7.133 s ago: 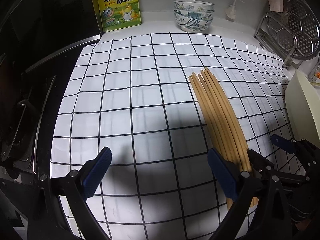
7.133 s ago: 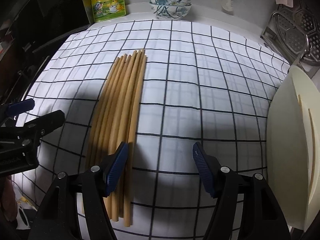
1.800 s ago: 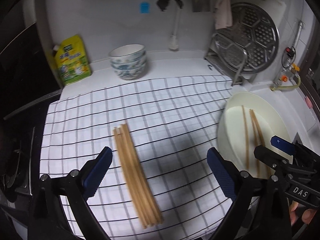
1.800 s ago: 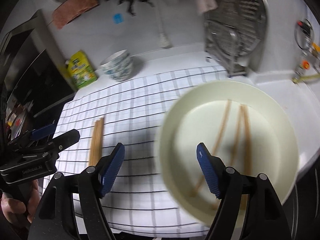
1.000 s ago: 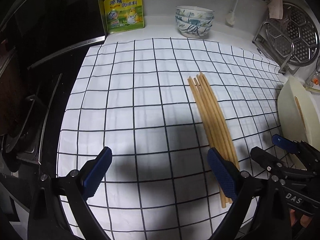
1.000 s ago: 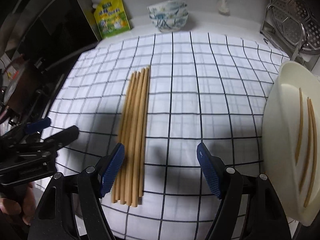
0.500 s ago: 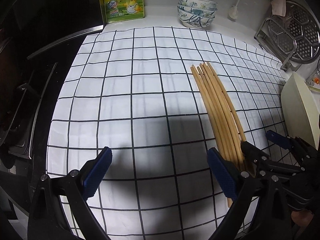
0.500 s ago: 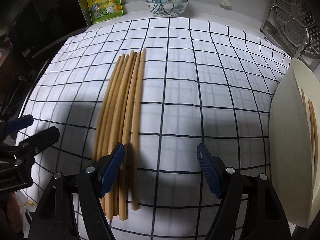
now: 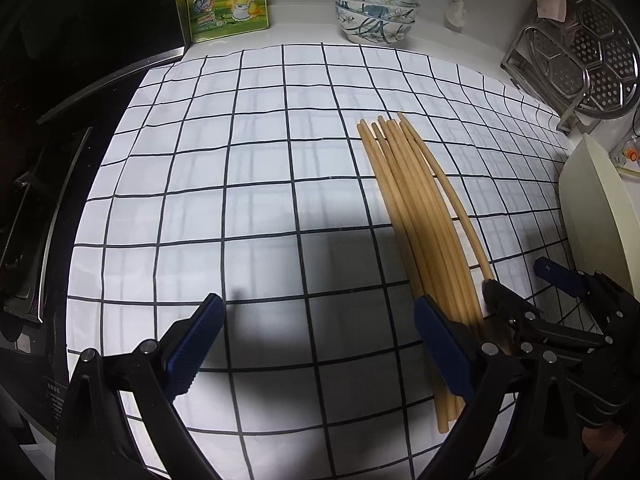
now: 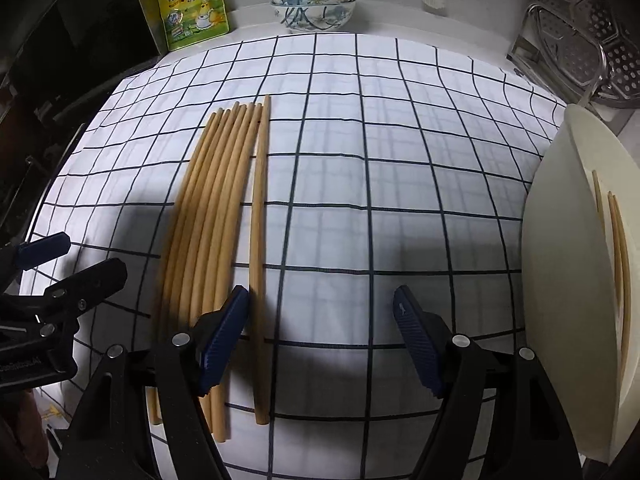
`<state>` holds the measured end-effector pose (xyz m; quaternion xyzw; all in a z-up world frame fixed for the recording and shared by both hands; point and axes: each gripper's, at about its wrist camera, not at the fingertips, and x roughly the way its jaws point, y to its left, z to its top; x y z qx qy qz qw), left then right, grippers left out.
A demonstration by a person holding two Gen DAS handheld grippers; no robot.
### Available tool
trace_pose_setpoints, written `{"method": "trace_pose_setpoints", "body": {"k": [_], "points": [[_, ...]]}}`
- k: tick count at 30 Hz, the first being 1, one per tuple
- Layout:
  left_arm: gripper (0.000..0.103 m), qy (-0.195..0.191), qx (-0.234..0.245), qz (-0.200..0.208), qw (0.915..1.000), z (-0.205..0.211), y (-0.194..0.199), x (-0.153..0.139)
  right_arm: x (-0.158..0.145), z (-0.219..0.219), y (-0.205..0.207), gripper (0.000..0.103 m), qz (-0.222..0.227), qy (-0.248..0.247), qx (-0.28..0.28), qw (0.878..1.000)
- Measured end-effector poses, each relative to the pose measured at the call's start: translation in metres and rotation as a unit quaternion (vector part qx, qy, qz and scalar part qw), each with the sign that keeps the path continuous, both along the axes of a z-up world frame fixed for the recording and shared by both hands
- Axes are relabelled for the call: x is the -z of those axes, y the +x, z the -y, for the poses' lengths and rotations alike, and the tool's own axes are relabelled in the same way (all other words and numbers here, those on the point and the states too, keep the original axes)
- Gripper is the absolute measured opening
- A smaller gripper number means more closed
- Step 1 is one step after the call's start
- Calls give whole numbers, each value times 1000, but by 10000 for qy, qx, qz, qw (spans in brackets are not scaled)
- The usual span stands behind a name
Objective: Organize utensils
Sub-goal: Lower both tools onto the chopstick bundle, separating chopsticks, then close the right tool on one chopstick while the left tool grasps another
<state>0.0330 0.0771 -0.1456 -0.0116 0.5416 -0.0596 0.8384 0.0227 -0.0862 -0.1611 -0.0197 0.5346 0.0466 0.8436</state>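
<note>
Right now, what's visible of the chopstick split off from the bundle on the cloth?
The single chopstick is a plain light-wood stick, tapering toward its far tip, lying flat on the checked cloth. It sits just right of the bundle, near it at the far end and diverging toward the camera. The open right claw straddles its near half, left finger beside it; contact unclear.

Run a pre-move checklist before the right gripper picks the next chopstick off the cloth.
1. Right gripper open: ok.
2. One chopstick lies apart from the bundle: ok.
3. Only that chopstick sits between the pads: ok.
4. Left gripper open, nothing held: ok.
5. Cream plate has room beside the chopsticks already on it: ok.
6. Pads low enough to close on it: cannot tell.
</note>
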Motion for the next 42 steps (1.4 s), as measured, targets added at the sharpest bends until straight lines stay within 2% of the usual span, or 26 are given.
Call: {"method": "trace_pose_setpoints", "body": {"k": [13, 23, 34, 39, 42], "points": [[94, 105, 164, -54, 9998, 21, 7, 14, 0, 22, -1, 71, 50, 10, 258, 9997], [95, 127, 126, -62, 9998, 15, 5, 15, 0, 21, -1, 71, 58, 66, 268, 9996], [97, 445, -9, -26, 9990, 17, 5, 18, 0, 18, 1, 71, 82, 57, 233, 9997], [89, 424, -78, 91, 9990, 19, 14, 15, 0, 12, 9, 71, 160, -50, 126, 9998], [74, 419, -11, 170, 9990, 23, 19, 11, 2, 9, 14, 70, 220, -90, 25, 9997]]}}
